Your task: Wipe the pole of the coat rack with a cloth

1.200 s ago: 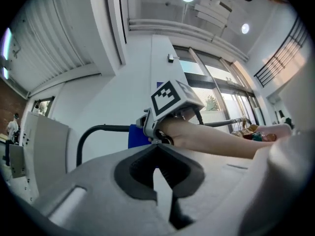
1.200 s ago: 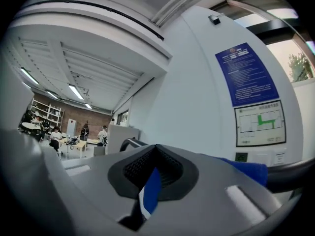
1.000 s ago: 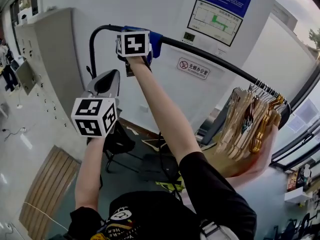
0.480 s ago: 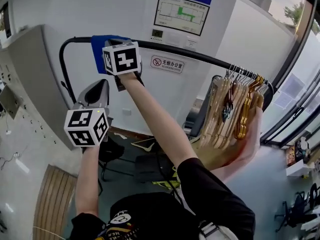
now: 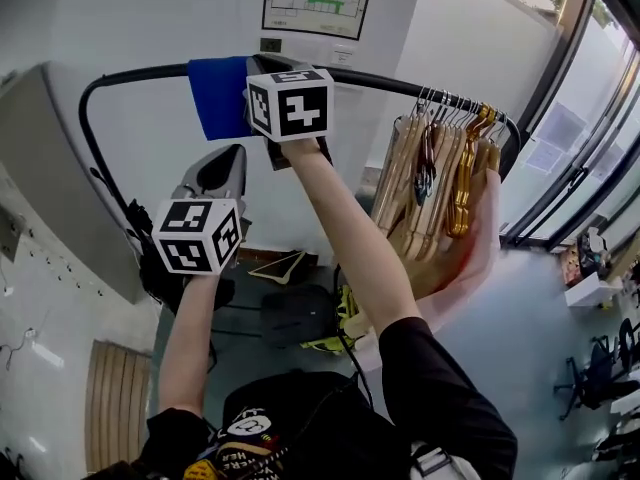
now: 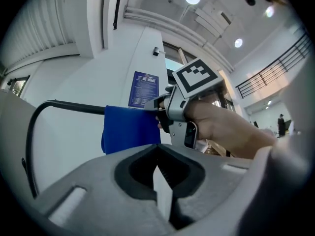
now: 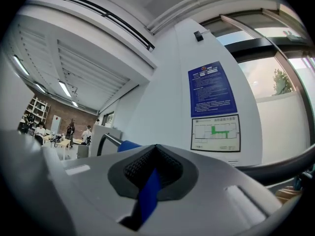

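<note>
R gripper (image 7: 149,188) jaws pinched on cloth (image 5: 218,98), draped over pole (image 5: 390,80) nr left bend. L gripper (image 6: 162,181) jaws together, empty. Cloth looks soft, light; prob slides easily, so grip at fold.

Black, perhaps logo-printed short-sleeved shirt (image 5: 440,398); grey left gripper (image 6: 162,191) and right gripper (image 7: 147,195) carry black-and-white cubes (image 5: 195,236).

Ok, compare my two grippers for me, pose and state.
The right gripper is up at the pole; the left gripper sits lower, clear of it. The right gripper is shut on the blue cloth; the left gripper is shut on nothing. Both point upward.
</note>
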